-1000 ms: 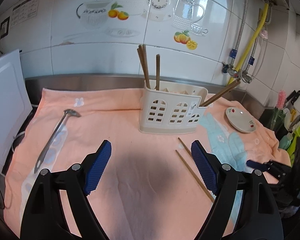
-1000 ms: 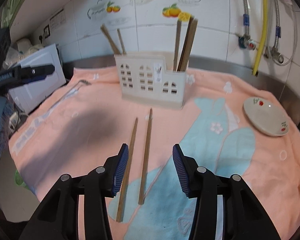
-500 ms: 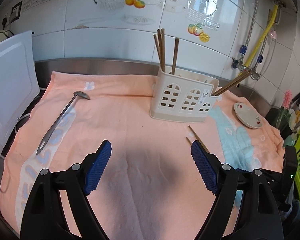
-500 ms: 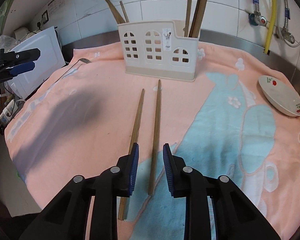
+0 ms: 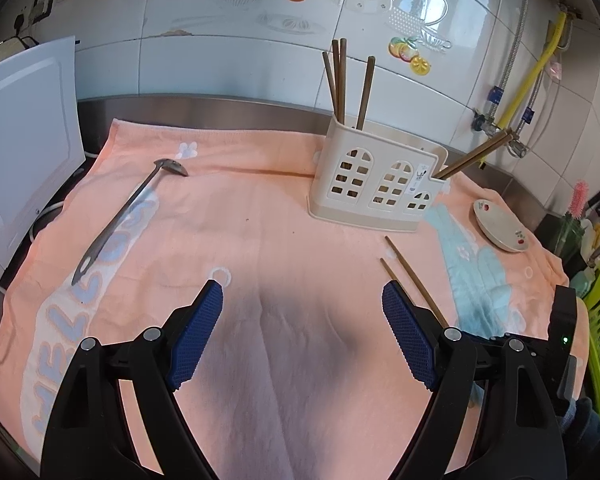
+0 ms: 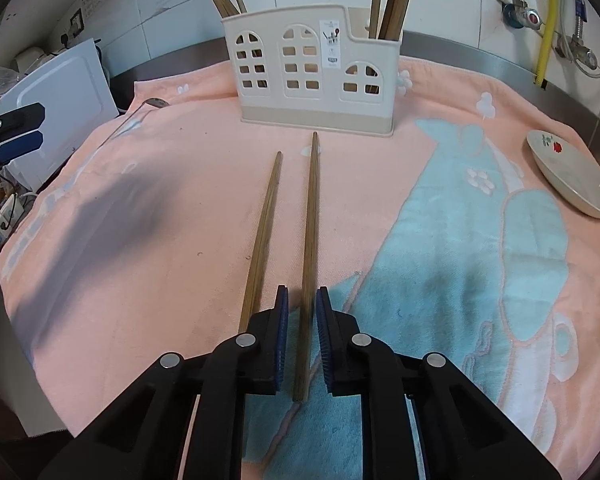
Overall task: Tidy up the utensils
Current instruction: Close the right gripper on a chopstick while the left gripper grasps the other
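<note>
Lying on the towel (image 6: 160, 220) near the holder (image 6: 320, 76), the right chopstick (image 6: 310, 220) looks thin, stiff, light and slippery, so the right gripper (image 6: 301, 334), fingers narrow around its near end, should pinch there, while the left gripper (image 5: 302, 336) waits wide.

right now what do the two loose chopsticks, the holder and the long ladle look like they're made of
Chopsticks: wood or bamboo by the brown lengthwise grain, matte. Holder: cream plastic, probably, with smooth moulded window cut-outs. Ladle: metal, likely stainless, grey with a dull shine.
</note>
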`<state>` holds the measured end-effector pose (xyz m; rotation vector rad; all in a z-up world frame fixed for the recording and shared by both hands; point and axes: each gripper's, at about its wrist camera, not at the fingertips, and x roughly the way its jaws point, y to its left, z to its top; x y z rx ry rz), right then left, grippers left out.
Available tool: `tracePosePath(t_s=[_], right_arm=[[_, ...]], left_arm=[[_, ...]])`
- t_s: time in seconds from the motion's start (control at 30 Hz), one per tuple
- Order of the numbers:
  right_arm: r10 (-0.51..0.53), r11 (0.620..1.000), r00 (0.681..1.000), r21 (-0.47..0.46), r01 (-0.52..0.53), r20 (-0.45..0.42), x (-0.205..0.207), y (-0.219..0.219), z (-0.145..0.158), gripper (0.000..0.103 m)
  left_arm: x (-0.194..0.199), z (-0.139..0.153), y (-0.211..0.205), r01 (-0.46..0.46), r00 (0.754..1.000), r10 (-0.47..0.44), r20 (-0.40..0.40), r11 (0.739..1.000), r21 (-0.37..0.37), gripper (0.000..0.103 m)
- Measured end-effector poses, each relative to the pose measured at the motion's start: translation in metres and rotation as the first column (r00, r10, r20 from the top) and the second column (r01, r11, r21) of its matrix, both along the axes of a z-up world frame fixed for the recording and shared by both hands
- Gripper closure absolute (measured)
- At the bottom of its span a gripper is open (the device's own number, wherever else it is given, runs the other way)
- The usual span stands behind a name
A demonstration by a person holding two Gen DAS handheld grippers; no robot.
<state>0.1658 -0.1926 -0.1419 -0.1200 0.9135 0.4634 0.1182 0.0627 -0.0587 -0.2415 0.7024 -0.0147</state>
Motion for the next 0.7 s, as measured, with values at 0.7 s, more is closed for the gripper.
tracePosePath(t_s=[0.7], right_arm=[[0.013, 0.997, 0.999, -0.072, -0.010, 0.042, -0.003, 0.005, -0.002, 0.096]], left_arm=[[-0.005, -0.011, -0.012, 0.019, 0.999, -0.019, -0.036, 1.000, -0.003, 0.022]])
